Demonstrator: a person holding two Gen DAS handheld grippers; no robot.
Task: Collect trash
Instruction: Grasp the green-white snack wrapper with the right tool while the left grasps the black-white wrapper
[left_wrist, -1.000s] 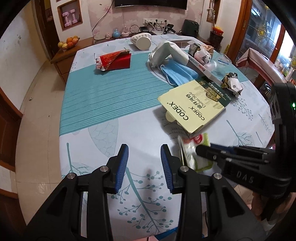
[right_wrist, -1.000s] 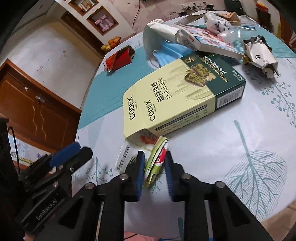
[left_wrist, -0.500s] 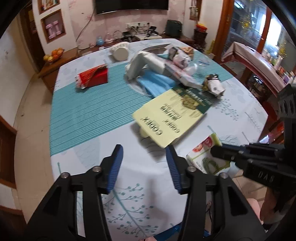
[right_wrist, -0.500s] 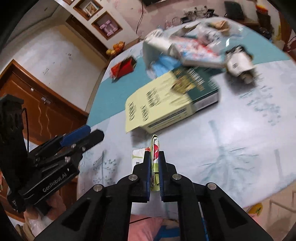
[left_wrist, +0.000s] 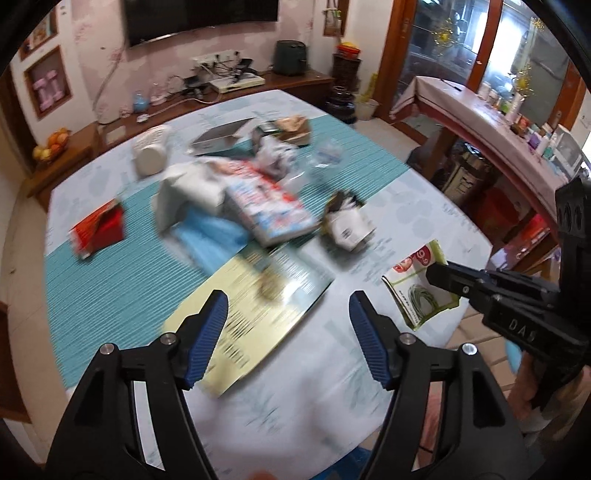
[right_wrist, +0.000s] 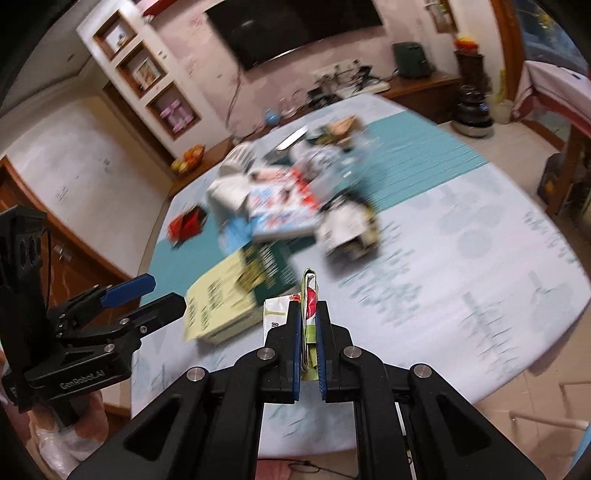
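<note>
A flat green-and-white snack wrapper (right_wrist: 309, 286) with a red print stands pinched between the pads of my right gripper (right_wrist: 308, 308), lifted off the table near its front edge. In the left wrist view the same wrapper (left_wrist: 413, 284) hangs from the right gripper (left_wrist: 437, 273) on the right. My left gripper (left_wrist: 286, 299) hovers over the yellow CODEX box (left_wrist: 251, 314), its jaws opening with nothing between them. More trash lies beyond: a red packet (left_wrist: 98, 230), a blue face mask (left_wrist: 210, 236), a colourful flat box (left_wrist: 269, 210) and a crumpled carton (left_wrist: 347, 221).
The round table (left_wrist: 110, 295) has a teal and white cloth. A white cup (left_wrist: 151, 151) lies on its side at the back. A sideboard with a fruit bowl (left_wrist: 51, 142) stands behind, and a long counter (left_wrist: 498, 136) to the right. The pictures are motion-blurred.
My right gripper closed on the wrapper and lifted it off the table. The left gripper's jaws spread wider, and both grippers rose and drew back from the table.
</note>
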